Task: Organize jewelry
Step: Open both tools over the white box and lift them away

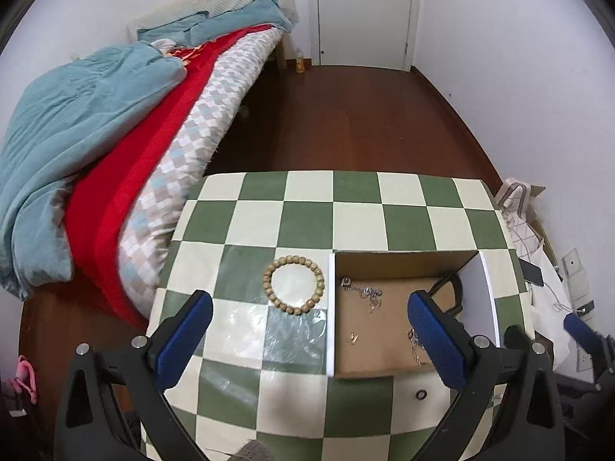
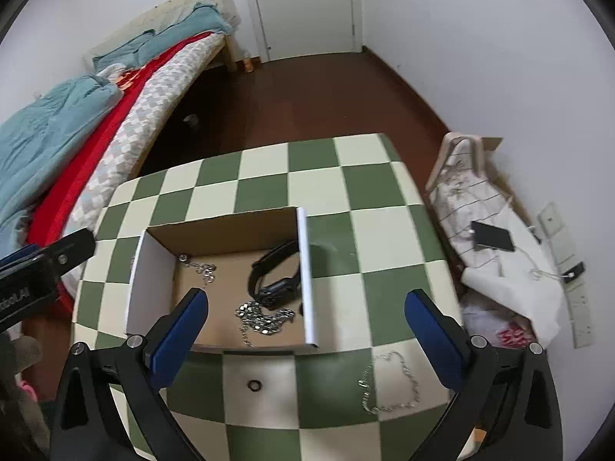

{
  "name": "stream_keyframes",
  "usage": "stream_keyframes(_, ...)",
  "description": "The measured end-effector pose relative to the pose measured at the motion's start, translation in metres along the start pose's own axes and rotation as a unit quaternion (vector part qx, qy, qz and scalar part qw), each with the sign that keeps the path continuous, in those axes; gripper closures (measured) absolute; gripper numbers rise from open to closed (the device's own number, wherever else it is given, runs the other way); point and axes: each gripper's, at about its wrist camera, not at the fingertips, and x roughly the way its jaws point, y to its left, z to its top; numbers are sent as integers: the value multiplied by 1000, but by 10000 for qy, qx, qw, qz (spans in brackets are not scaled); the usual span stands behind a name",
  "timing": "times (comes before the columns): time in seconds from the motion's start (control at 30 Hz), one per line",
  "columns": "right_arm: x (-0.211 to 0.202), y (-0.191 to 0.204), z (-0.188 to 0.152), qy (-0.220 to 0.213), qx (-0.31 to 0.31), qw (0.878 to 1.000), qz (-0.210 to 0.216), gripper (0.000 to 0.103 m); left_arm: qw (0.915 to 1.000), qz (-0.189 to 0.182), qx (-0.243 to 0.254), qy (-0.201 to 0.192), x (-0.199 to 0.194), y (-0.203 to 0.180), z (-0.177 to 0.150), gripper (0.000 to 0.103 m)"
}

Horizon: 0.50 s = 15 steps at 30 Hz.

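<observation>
An open cardboard box (image 1: 403,265) (image 2: 215,226) stands on the checkered table (image 1: 307,207) (image 2: 326,176). Inside lie a black watch (image 2: 275,276), silver chains (image 2: 265,320) (image 1: 363,292) and a small gold piece (image 1: 353,338). A wooden bead bracelet (image 1: 294,285) lies on the table left of the box. A small dark ring (image 1: 421,394) (image 2: 255,386) lies in front of the box. A silver chain (image 2: 388,384) lies at the front right. My left gripper (image 1: 311,330) is open above the bracelet and box. My right gripper (image 2: 307,326) is open above the box's front right corner.
A bed (image 1: 115,146) with blue, red and checked bedding runs along the left of the table. Bags, papers and a phone (image 2: 492,236) lie on the floor to the right. A white door (image 1: 365,11) stands at the far wall.
</observation>
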Motion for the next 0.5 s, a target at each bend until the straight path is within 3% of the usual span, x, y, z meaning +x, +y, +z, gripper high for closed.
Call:
stream_keyframes(0.27,-38,-1,-5,-275,-30,9995,-118,0,9987,43,132,-499,-43,-2,-18,0)
stream_keyframes(0.5,-90,-3,-13,-628,99,9979,93,0,9957,-80,83,-920,-89,1,-27,0)
